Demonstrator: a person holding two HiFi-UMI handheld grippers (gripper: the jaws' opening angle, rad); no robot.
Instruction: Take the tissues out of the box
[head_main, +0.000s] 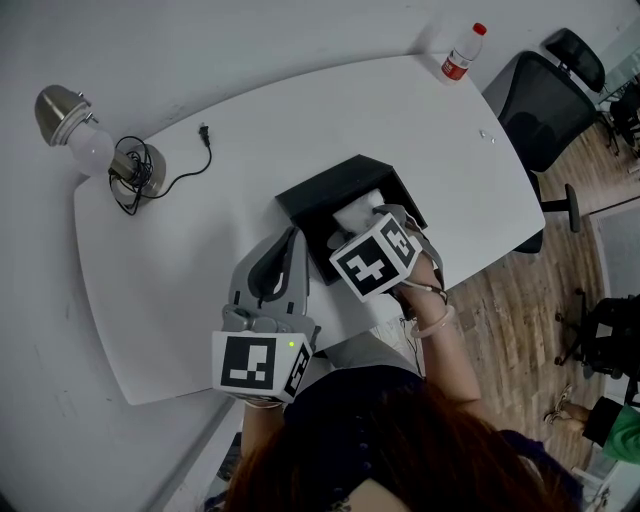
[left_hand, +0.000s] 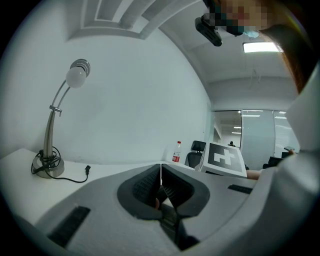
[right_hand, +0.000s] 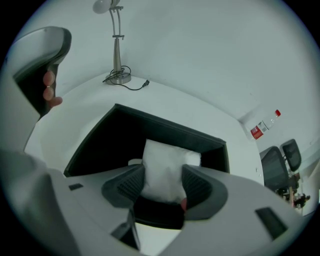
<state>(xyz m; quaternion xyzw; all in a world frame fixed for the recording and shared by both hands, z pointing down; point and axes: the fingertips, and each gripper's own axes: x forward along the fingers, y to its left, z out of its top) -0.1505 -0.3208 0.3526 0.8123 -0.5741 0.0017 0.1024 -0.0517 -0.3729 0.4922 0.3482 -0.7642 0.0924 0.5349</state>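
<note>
right tongs — clamped on a wad of white tissue, one ribbed pad pressed against each side of it. the tissue stands up between the pads, its lower end in the black box. the box sits on the white worktop directly under and just ahead of these tongs, its dark walls rising behind the wad.

left tongs — closed, the pads meeting along a hairline seam with nothing between them. in the head view they lie low over the worktop just left of the right tongs, their tips just beside the box's near left corner and pointing away from the person.

well ahead and to the left of the left tongs, a desk lamp stands at the worktop's far corner; its black cord trails toward the box, the plug lying loose. well beyond the right tongs a clear bottle with red cap and label stands at the far edge, a black office chair on the floor just past it.
</note>
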